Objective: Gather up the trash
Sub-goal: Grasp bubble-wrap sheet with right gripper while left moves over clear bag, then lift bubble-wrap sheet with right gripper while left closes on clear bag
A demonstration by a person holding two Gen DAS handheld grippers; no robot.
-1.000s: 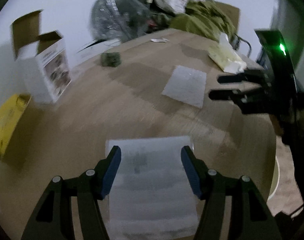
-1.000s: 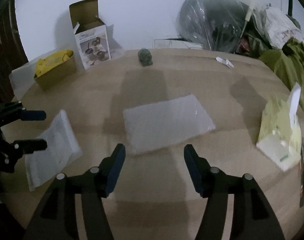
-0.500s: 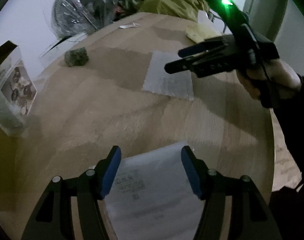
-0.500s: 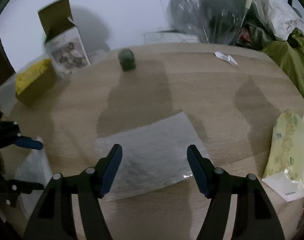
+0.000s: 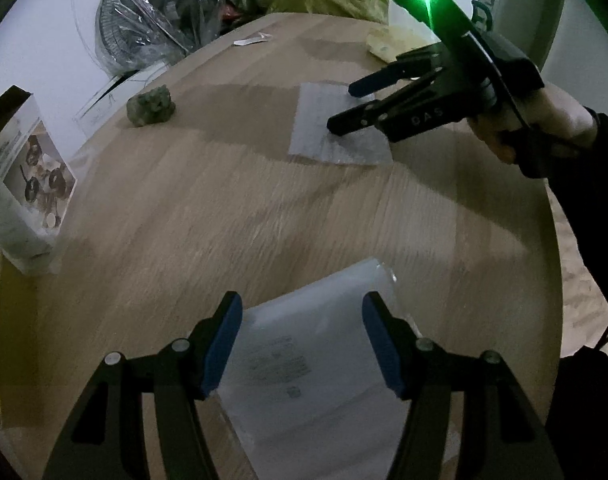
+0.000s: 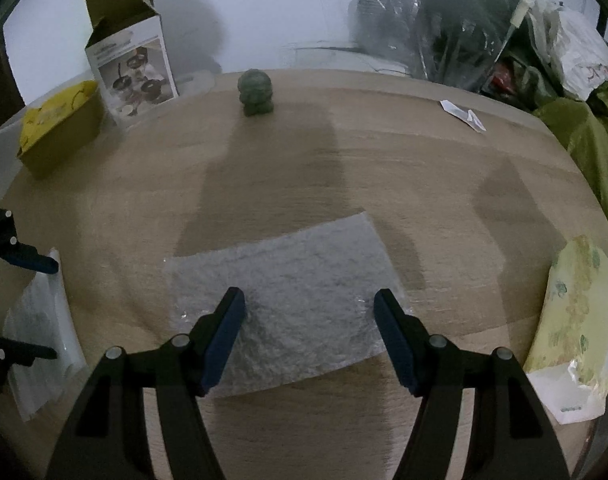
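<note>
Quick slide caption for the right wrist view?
Right gripper, jaws open, poised over a bubble-wrap sheet on the wooden table.

The left gripper [image 5: 300,344] is pointing steeply downward, its blue-padded jaws standing apart with nothing pressed between the pads. The right gripper [image 6: 310,338] is angling down the same way – jaws likewise parted, having just been opening a little, pads touching nothing. From the left wrist view, the right gripper [image 5: 346,106] is showing ahead and to the right, gripped by a hand [image 5: 540,120] (a dark sleeve is covering the wrist).
</note>
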